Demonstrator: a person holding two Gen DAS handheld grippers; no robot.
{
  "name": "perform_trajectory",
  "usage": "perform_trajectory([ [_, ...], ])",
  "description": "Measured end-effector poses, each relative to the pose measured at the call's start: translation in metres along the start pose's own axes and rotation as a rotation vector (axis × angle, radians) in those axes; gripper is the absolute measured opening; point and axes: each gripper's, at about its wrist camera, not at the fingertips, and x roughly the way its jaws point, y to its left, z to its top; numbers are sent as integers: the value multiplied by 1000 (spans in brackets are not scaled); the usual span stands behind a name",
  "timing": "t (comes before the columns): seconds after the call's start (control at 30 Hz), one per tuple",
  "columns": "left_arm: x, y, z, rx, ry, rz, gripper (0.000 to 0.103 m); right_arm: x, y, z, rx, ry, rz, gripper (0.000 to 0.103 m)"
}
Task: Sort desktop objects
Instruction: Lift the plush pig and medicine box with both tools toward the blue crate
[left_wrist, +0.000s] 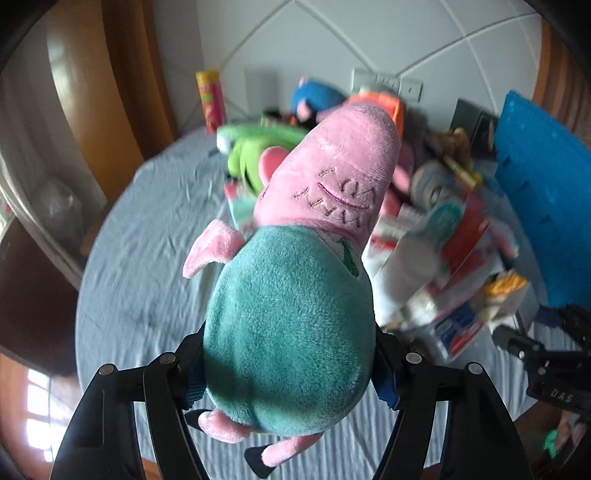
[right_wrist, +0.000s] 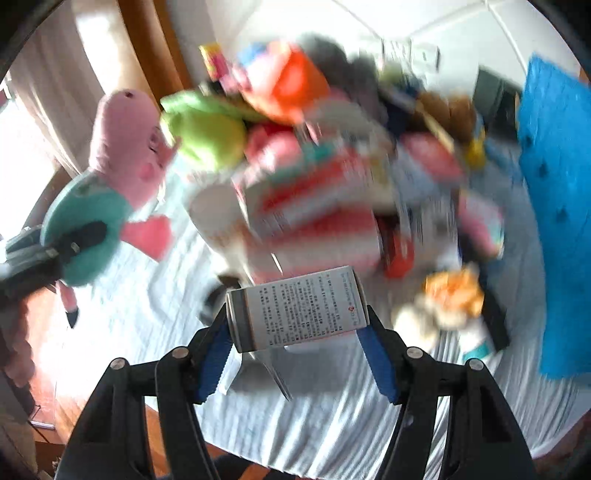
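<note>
Above the heaped worktop (left_wrist: 140, 258), the left gripper (left_wrist: 290, 369) squeezes the soft, light plush pig (left_wrist: 295, 295) by its yielding belly, while the right gripper (right_wrist: 297, 332) clamps its jaws endwise on a rigid, likely slippery can (right_wrist: 299, 308).

Pink/teal plush pig (left_wrist: 295, 295); white can (right_wrist: 299, 308) w/ black print.

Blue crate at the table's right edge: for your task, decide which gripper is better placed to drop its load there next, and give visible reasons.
Right, probably. The right gripper holds the white box with the blue crate close on its right. The left gripper, clamping the pig plush, sits farther left, with the pile between.
</note>
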Motion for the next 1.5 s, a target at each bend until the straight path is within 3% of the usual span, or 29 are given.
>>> perform_trajectory([
  [0.4,-54,-21,38,44,-119,-93,70,-96,17,47,-26,-214,-130,65],
  [0.63,-86,-85,60,93,-187,-138,70,-153,-35,59,-27,-308,-225,65],
  [0.83,-109,-179,90,108,-249,-191,71,-210,-121,60,-13,-374,-298,65],
  [1.03,-133,-287,127,175,-265,-280,71,-280,-239,51,33,-379,-376,65],
  [1.23,-144,-392,171,310,-231,-394,71,-312,-347,44,119,-276,-467,65],
  [1.43,-134,-498,205,399,-101,-507,71,-307,-430,36,248,-145,-482,65],
  [1.5,-116,-535,213,415,-45,-489,71,-300,-453,40,255,-95,-480,65],
])
